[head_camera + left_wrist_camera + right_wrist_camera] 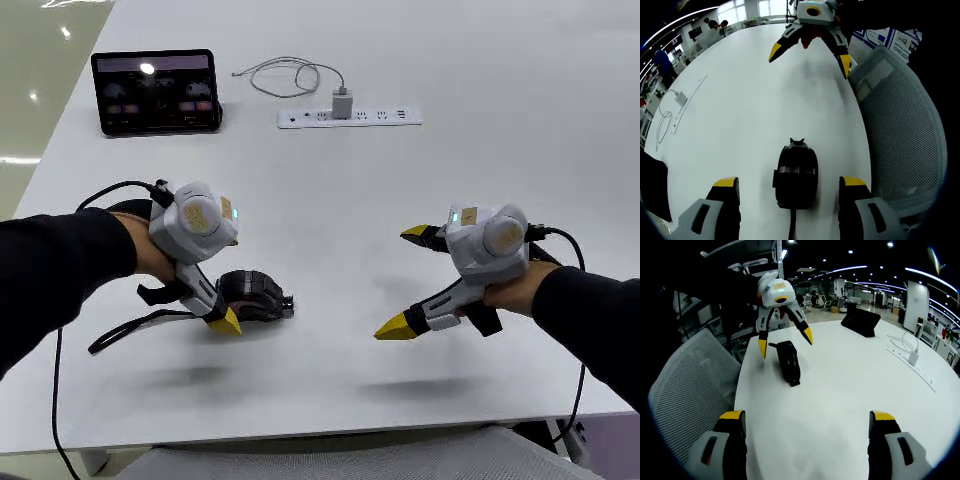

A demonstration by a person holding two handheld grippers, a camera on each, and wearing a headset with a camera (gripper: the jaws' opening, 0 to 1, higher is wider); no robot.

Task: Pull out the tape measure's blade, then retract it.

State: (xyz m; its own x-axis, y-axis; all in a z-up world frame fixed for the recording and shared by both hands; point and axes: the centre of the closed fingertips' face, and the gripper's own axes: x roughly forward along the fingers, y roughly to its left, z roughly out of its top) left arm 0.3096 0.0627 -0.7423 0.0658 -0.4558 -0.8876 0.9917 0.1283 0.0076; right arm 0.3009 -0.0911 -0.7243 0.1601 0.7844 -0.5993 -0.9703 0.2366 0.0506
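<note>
Looking down, head view: the tape measure (256, 294), a dark case, lies on the white worktop (330, 200) at my left side. A tablet (156, 90) and a power strip (350, 117) sit well apart at the far edge.
Left tongs, head view: my left tongs (236, 300) are down at the case, with one yellow tip just beside its near flank. I cannot tell from here whether that tip touches it.
Right tongs, head view: my right tongs (405, 280) are spread wide and hold nothing, hovering well apart to the right of the case.
Left gripper view: the left tongs (790, 182) stand wide open, one jaw on either side of the tape measure (796, 172), with bare worktop showing on both flanks, so there is no grip yet. The case's long axis runs straight out along my jaws. Its nose points away from me toward the right tongs (809, 58).
Right gripper view: the right tongs (807, 415) are open and empty. Across the worktop the tape measure (789, 360) points its nose back at them, with the left tongs (785, 341) straddling its rear.
Deciding relation: the case lies in line between the two tongs. The left is the nearer, and the blade end faces the right.
Judgement: left should close on the case while right comes in for the blade tip.
</note>
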